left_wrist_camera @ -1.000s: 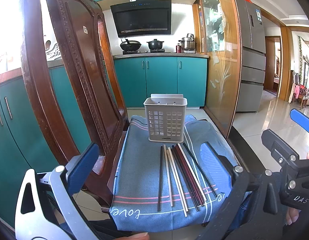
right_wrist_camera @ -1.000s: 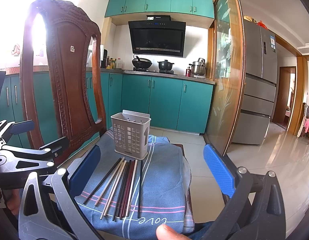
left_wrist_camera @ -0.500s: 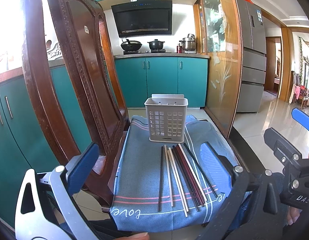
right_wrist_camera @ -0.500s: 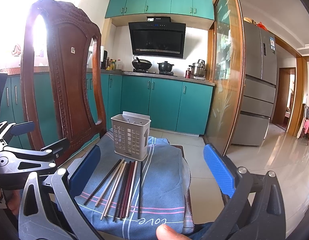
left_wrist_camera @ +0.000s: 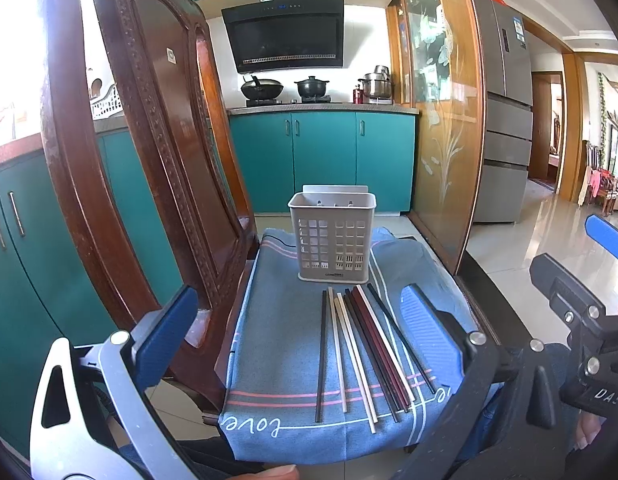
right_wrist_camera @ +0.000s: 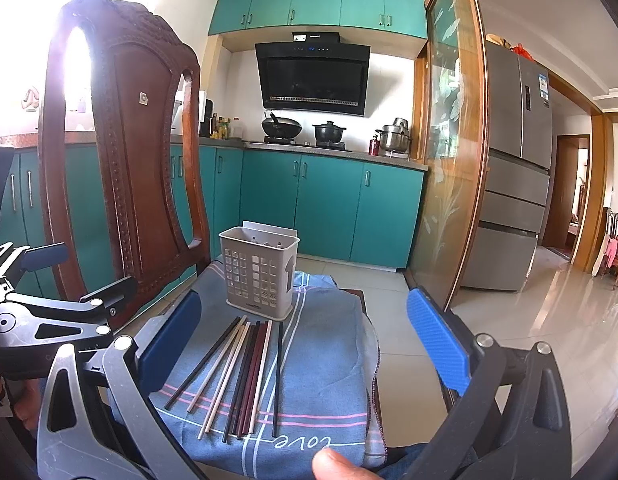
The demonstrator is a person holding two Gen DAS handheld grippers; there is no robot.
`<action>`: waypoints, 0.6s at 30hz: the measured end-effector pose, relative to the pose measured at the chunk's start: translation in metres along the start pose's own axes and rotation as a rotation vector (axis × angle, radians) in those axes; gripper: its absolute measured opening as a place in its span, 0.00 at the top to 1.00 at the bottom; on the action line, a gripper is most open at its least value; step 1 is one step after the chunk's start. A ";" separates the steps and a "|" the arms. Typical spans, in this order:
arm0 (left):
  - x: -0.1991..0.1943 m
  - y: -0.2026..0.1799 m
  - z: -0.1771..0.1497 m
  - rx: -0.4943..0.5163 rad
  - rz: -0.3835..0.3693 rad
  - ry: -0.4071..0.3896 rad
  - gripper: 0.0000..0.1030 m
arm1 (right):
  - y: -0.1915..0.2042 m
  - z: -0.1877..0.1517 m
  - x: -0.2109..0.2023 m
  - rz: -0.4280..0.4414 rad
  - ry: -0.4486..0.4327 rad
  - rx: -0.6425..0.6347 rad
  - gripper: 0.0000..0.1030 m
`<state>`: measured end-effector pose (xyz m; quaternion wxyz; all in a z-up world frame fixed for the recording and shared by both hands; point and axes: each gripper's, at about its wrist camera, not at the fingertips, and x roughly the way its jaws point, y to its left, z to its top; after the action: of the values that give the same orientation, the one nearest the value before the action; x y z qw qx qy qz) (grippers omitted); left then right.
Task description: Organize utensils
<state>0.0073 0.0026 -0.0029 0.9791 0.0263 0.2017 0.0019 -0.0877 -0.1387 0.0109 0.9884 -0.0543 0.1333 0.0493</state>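
Lying side by side on a blue cloth (left_wrist_camera: 277, 332) draped over the seat of a carved wooden chair (left_wrist_camera: 157, 152) are several chopsticks (left_wrist_camera: 365, 352), in black, cream and dark red, their far tips pointing toward a pale grey slotted utensil holder (left_wrist_camera: 333, 236). That holder stands upright on the cloth just beyond the chopsticks, and nothing can be seen poking out of its top. The cloth has pink and white stripes and the word "love" stitched near its front edge. Both claws hover near the front of the seat, above the cloth. The left claw (left_wrist_camera: 297, 328) has its blue-padded fingers spread wide apart with nothing between them. The right claw (right_wrist_camera: 305, 344) is likewise spread wide and grips nothing. A fingertip (right_wrist_camera: 341, 465) shows at the bottom edge of the right wrist view. Behind the chair stand teal kitchen cabinets (right_wrist_camera: 329, 208).
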 end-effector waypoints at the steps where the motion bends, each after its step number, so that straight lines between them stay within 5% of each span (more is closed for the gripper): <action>1: 0.000 0.000 0.000 0.003 0.003 0.000 0.03 | 0.000 0.000 0.001 0.002 0.002 0.003 0.02; 18: -0.002 0.001 0.001 -0.003 0.012 0.005 0.03 | -0.006 0.000 0.001 -0.033 0.001 -0.004 0.02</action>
<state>0.0058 0.0033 -0.0013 0.9786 0.0260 0.2038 0.0082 -0.0861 -0.1449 0.0112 0.9889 -0.0585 0.1326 0.0335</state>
